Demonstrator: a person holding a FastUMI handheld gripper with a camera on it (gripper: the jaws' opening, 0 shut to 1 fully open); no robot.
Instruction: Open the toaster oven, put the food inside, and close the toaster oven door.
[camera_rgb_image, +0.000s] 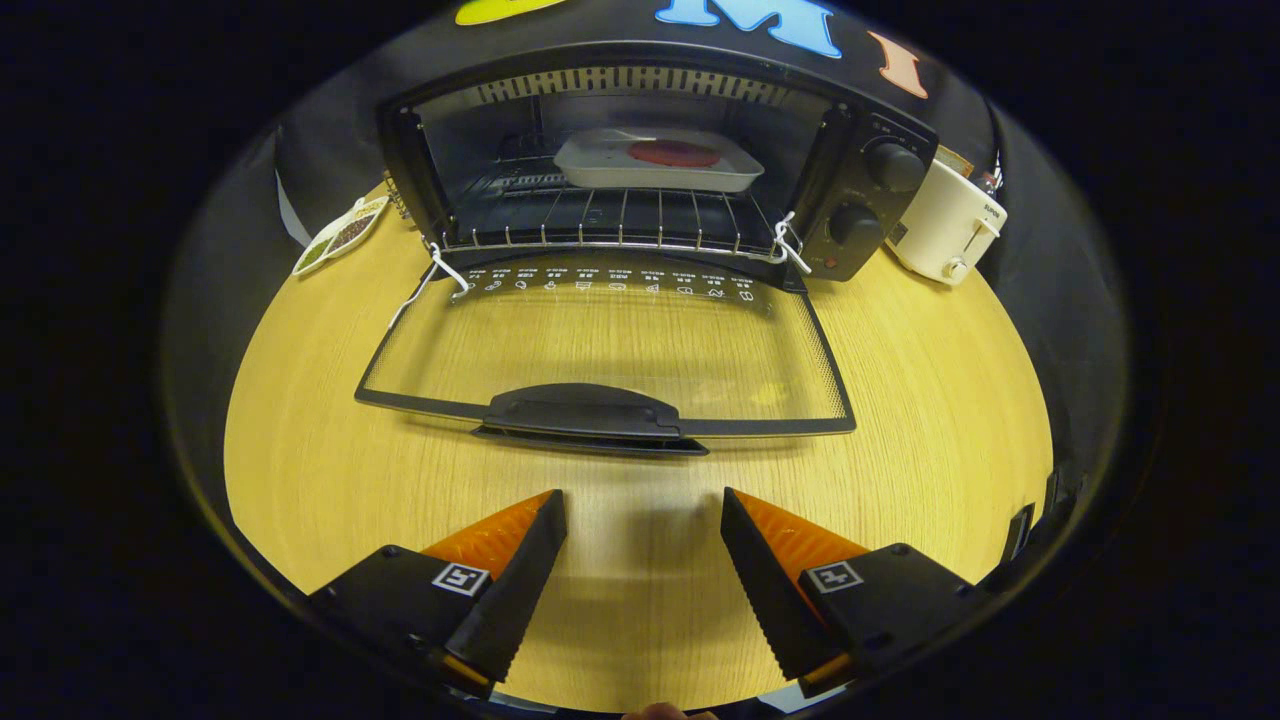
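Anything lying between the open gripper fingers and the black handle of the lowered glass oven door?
Nothing: the gripper view shows bare wooden tabletop between open gripper and door handle.

The gripper (643, 505) hangs with its fingers spread wide and nothing between them, and bare wooden table (300, 480) lies ahead up to the toaster oven's door (620, 350), which lies flat open and bars the straight way in with its black handle (585, 412) nearest the fingers. Beyond the door the toaster oven (640, 170) gapes, but the white tray (655, 165) with the food takes up the rear of the wire rack (610, 225). A white toaster (950, 225) crowds the right side, a small dish (340, 235) the left.
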